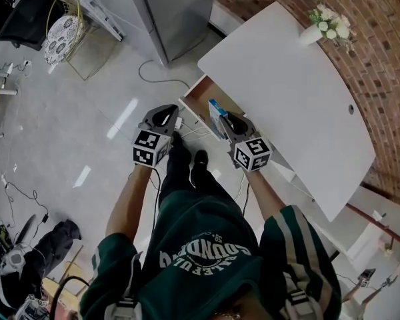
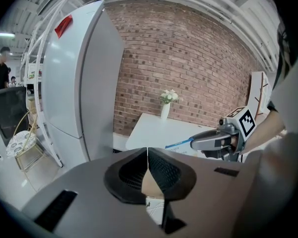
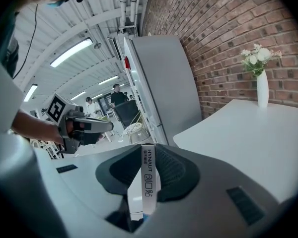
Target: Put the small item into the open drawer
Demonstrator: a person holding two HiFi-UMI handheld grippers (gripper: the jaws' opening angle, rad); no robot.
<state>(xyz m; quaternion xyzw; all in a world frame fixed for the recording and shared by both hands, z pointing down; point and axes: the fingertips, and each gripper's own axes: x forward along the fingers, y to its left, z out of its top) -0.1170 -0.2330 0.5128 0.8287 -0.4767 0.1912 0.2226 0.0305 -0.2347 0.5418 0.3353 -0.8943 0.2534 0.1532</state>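
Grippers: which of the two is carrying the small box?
The right gripper: a thin white box is clamped edge-on between its jaws. The left gripper is shut on nothing.

white table (image 1: 287,92), red brick wall (image 1: 387,59), blue-and-white box (image 1: 217,114).

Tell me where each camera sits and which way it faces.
Head view: on the person's head, steeply down at the open drawer; shows arms, left gripper, right gripper.
Left gripper view: on the left gripper, facing the brick wall; shows the right gripper.
Right gripper view: on the right gripper, facing the fridge; shows the left gripper.
Shared: flower vase in both gripper views.
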